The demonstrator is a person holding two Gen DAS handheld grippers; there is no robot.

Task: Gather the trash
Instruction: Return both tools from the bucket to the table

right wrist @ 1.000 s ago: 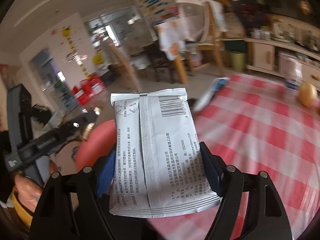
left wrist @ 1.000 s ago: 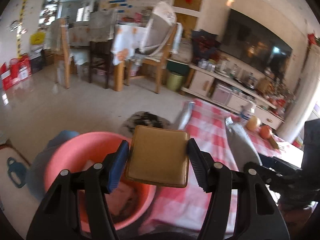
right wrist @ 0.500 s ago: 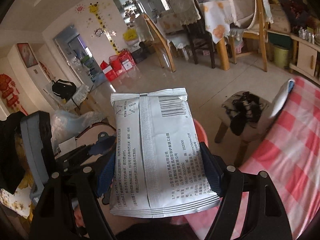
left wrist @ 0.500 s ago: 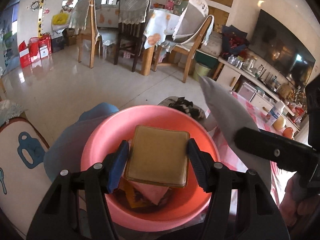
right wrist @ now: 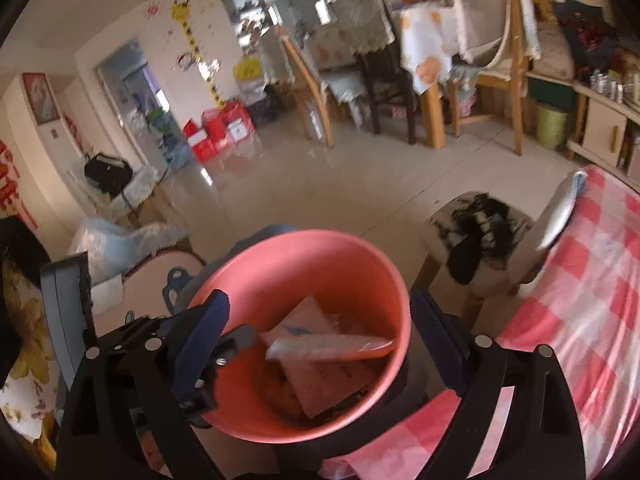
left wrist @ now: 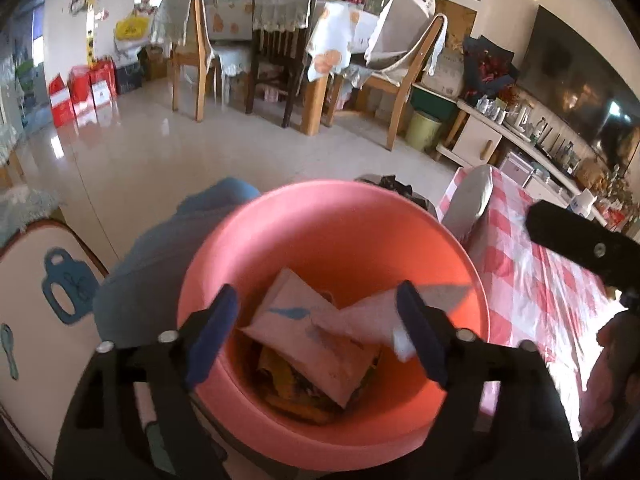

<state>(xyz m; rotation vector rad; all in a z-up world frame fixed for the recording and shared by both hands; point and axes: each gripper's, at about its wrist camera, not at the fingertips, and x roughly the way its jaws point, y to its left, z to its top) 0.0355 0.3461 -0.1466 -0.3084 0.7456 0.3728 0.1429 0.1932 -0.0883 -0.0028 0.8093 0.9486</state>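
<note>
We see the table point(right wrist: 592, 280) under its pink-and-white checked cloth at the right, and just beside its near corner the pink basin point(left wrist: 332, 240), round and deep, which fills the middle of both views. In the basin lie a pale pink packet point(left wrist: 304, 332) with a blue mark, tilted against a white wrapper point(left wrist: 372, 312), and beneath them something orange and dark that we cannot make out; blur softens the wrapper's edge in the right wrist view. The basin's near rim is cut off behind the black frames of the tools. Our left hand-held gripper point(left wrist: 316, 332) hangs over the basin with its blue-padded fingers spread wide and nothing between them, the packets lying below the gap. Our right hand-held gripper point(right wrist: 320, 340) is likewise spread and empty above the basin, its left finger just beside the tip of the other tool.
</note>
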